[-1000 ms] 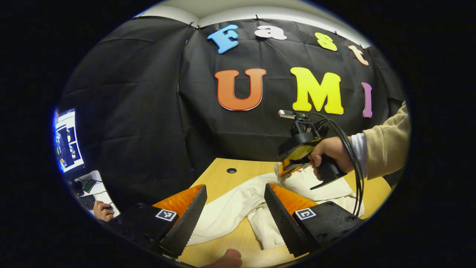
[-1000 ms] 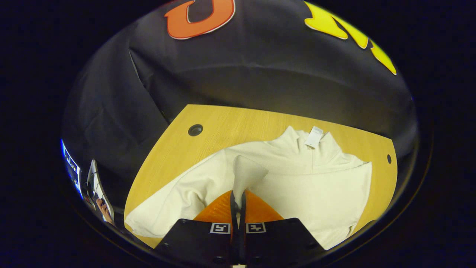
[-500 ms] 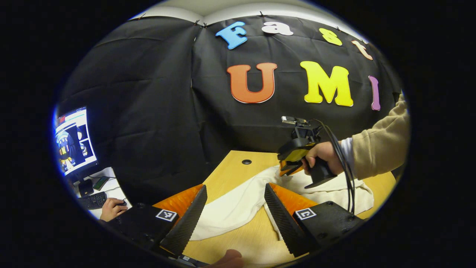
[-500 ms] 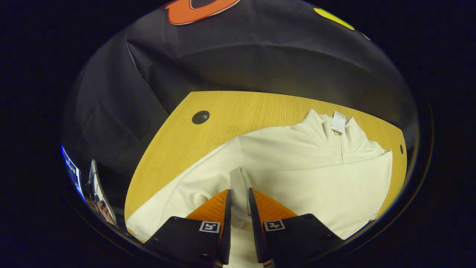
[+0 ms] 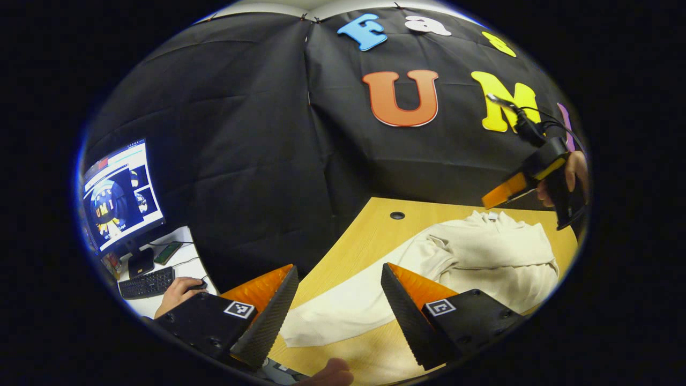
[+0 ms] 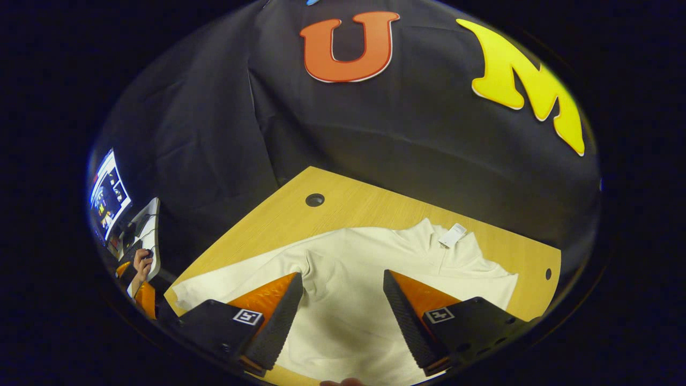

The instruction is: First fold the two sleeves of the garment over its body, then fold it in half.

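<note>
Left gripper view shows your left claw (image 5: 337, 305) open over the sleeve (image 5: 343, 313) stretched along the desk (image 5: 370, 230), right claw (image 6: 340, 316) open above the garment (image 6: 375, 268): fold that sleeve across.

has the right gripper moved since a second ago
Yes. In the left gripper view the right gripper has lifted up off the garment, now above the table edge and open.

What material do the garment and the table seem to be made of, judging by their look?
Garment: a soft, thick, matte cream fabric, perhaps fleece or heavy knit cotton; it lies in rounded, bulky folds without shine. Which fibre it is cannot be told.

Table: light wood or wood-look laminate, smooth; a fine straight grain runs along it, and a round cable hole is cut through.
</note>
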The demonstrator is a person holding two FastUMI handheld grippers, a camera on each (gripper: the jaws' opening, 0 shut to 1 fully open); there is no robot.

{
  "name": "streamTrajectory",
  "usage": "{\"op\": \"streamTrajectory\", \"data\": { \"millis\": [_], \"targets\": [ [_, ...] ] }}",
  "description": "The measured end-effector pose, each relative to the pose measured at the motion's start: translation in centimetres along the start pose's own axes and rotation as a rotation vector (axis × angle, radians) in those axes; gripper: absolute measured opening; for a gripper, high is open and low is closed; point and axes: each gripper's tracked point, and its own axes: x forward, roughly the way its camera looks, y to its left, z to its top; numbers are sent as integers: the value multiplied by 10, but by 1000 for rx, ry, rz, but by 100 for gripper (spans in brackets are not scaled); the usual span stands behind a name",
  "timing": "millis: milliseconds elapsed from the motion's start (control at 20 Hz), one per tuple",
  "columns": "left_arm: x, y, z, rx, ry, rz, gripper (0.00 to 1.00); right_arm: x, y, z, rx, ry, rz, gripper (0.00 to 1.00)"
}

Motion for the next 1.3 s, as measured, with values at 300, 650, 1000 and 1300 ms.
{"op": "streamTrajectory", "data": {
  "millis": [300,650,1000,1300],
  "targets": [
    [13,34,-72,-134,230,185,99,-74,-36,-47,67,19,23,96],
    [25,53,-121,-223,410,301,100,-104,-64,-129,57,96,7,96],
    [32,55,-165,-396,582,344,99,-98,-59,-155,-7,158,10,96],
    [43,50,-177,-515,656,325,98,-98,-47,-161,-28,183,29,96]
  ]
}}
